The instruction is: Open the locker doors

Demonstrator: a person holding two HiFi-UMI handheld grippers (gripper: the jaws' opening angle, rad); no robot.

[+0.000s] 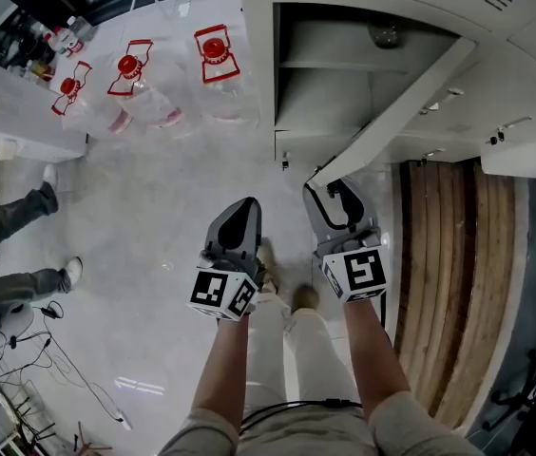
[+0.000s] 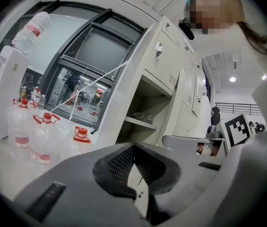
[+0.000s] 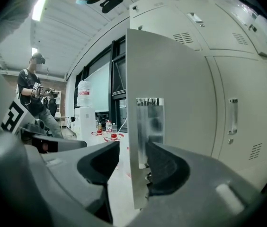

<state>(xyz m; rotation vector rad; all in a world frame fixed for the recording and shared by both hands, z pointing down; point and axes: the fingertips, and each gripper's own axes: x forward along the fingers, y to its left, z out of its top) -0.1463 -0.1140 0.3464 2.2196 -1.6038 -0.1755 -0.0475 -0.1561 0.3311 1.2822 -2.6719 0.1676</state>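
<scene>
- The open locker door (image 1: 396, 112) stands swung out from its compartment (image 1: 344, 74). Its free edge runs upright between the fingers (image 3: 169, 167) of the right gripper (image 1: 335, 202).
- From that edge the door stretches away on the right finger's side, back toward its hinge. The handle (image 3: 150, 126) sits just above that finger, close to the edge.
- The right fingers are spread wide and are not clamped. The right one lies against the door face, and the left one stands clear of the edge.
- The left gripper (image 1: 239, 218) is just beside the right one, farther from the door. Its fingers (image 2: 119, 167) are closed together on nothing and point toward the open compartment.
- The right hand is plainly nearer. Any further swing likely depends on keeping that upright edge between its fingers.
- The closed doors (image 3: 237, 117) lie beyond the right finger.
</scene>
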